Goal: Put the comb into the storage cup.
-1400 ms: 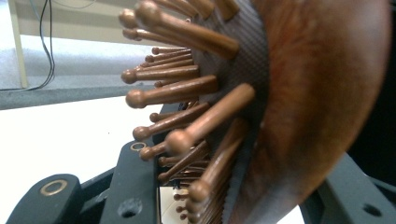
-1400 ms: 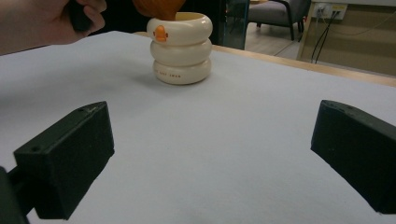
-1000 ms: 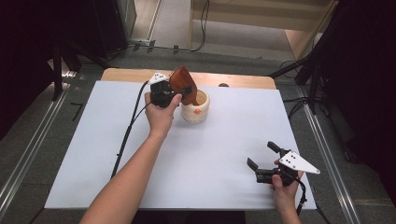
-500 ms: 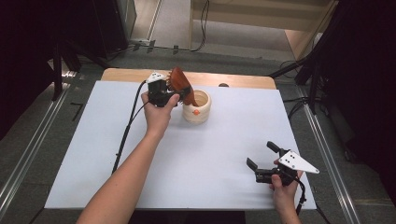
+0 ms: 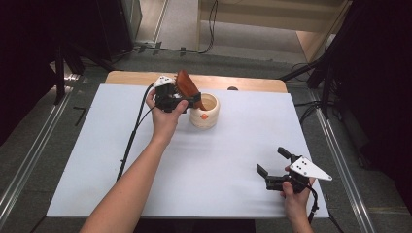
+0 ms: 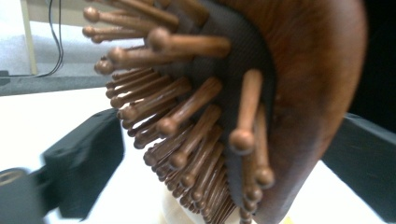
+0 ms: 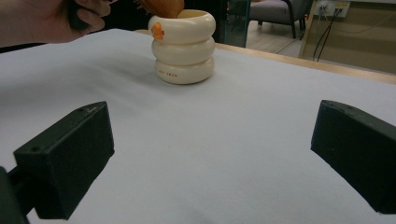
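Observation:
My left gripper (image 5: 190, 100) is shut on a brown wooden hairbrush (image 5: 186, 86) and holds it tilted over the left rim of a cream ringed cup (image 5: 206, 114) at the table's far middle. In the left gripper view the brush (image 6: 308, 93) shows its wooden pins close up between the two jaws of the gripper (image 6: 224, 163), with the cup (image 6: 170, 215) pale below. My right gripper (image 5: 273, 161) stands open near the front right edge with nothing in it. In its own view, this gripper (image 7: 210, 158) faces the cup (image 7: 184, 46), and the brush (image 7: 161, 5) dips at the cup's mouth.
A white sheet (image 5: 121, 160) covers the table, whose wooden edge (image 5: 243, 82) shows at the back. The left gripper's cable (image 5: 131, 131) trails across the sheet toward the front. A dark floor with metal rails (image 5: 29, 160) flanks the table.
The left hand and brush have shifted very slightly at the cup's rim. The right gripper has stayed put.

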Demonstrator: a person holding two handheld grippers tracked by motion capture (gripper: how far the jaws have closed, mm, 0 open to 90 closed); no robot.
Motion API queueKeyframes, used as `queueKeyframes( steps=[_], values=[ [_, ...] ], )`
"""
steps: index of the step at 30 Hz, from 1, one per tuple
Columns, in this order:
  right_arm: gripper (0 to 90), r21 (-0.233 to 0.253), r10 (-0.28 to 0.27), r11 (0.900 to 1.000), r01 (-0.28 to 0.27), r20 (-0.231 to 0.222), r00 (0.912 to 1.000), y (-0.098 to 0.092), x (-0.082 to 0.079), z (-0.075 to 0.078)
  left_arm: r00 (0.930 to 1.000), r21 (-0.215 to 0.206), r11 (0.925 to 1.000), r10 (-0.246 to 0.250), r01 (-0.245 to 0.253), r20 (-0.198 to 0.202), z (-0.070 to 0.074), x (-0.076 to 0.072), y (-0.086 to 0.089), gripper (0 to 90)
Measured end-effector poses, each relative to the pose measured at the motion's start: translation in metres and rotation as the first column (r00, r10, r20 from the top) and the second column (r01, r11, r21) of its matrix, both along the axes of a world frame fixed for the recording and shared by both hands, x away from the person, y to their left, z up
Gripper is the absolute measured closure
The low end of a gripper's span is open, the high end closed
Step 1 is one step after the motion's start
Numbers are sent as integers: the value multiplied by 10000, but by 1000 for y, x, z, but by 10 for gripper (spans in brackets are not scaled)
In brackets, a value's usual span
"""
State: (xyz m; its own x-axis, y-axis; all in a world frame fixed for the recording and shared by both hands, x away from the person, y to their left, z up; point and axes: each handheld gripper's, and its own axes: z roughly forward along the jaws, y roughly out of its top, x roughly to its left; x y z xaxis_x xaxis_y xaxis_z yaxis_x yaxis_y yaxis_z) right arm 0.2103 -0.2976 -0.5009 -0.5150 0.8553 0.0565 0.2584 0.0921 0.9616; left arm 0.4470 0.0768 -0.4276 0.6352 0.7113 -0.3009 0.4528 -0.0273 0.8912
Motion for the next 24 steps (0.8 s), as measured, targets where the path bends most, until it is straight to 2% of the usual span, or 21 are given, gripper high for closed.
queueKeyframes(
  steps=[3,7,9,14,24],
  values=[
    [0,-4,-11,10000,11,-10,10000,0,0,0,9996,284,9992,268,-270,85,1,-1,0,0],
    [0,-4,-4,10000,4,5,10000,0,0,0,9999,344,9993,162,-163,41,1,-2,1,0],
    [0,-2,-10,10000,10,-13,10000,0,0,0,9997,416,9988,260,-262,49,-1,-3,2,0],
    [0,-11,-9,10000,9,13,10000,0,0,0,9997,348,9992,211,-216,145,-4,-6,7,0],
    [0,-41,-19,10000,19,11,10000,1,1,0,9964,481,9988,23,-64,847,1,-22,16,0]
  ],
)
